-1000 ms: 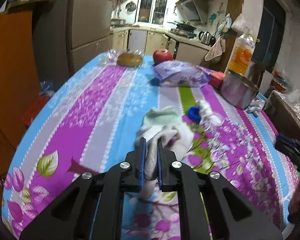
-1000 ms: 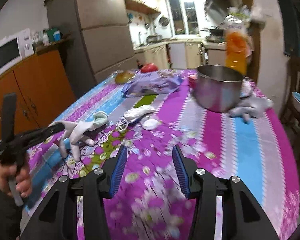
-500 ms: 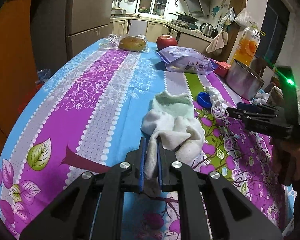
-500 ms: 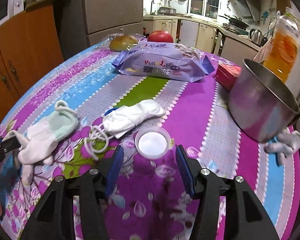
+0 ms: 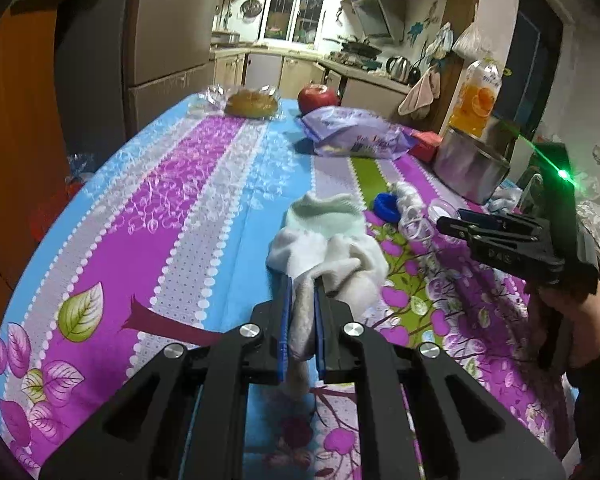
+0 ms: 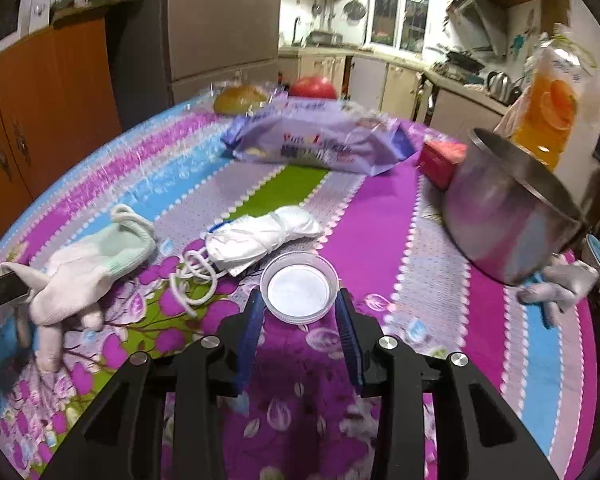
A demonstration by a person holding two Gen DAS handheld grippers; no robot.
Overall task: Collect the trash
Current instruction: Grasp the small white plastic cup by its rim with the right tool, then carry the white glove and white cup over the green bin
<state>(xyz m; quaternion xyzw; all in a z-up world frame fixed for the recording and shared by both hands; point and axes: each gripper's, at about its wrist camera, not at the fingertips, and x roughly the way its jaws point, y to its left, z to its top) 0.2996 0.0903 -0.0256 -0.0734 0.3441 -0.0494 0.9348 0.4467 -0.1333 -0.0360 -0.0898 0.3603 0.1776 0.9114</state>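
Setting: kitchen; table under a floral striped tablecloth (image 5: 188, 208) of purple, blue and grey.

Left wrist view. Left gripper (image 5: 301, 300): clamped on one finger of a white knitted glove (image 5: 328, 240). The rest of the glove lies ahead of the tips on the cloth, pale green cuff farthest away. Soft, light, limp; likely to dangle when lifted, so a hold nearer the palm would carry better. Ahead and to the right: blue cap (image 5: 386, 206), tangle of white cord (image 5: 414, 222). Right gripper (image 5: 466, 227) enters from the right.

Right wrist view. Right gripper (image 6: 300, 312): jaws spread, one on either side of a small clear plastic lid (image 6: 299, 286) lying flat, not yet pinched. Lid judged light, thin, slippery, apt to flex; take it across the rim. Just beyond: crumpled white mask (image 6: 264, 236). Far right: steel pot (image 6: 508, 216). Farther ahead: purple wipes packet (image 6: 320, 142).
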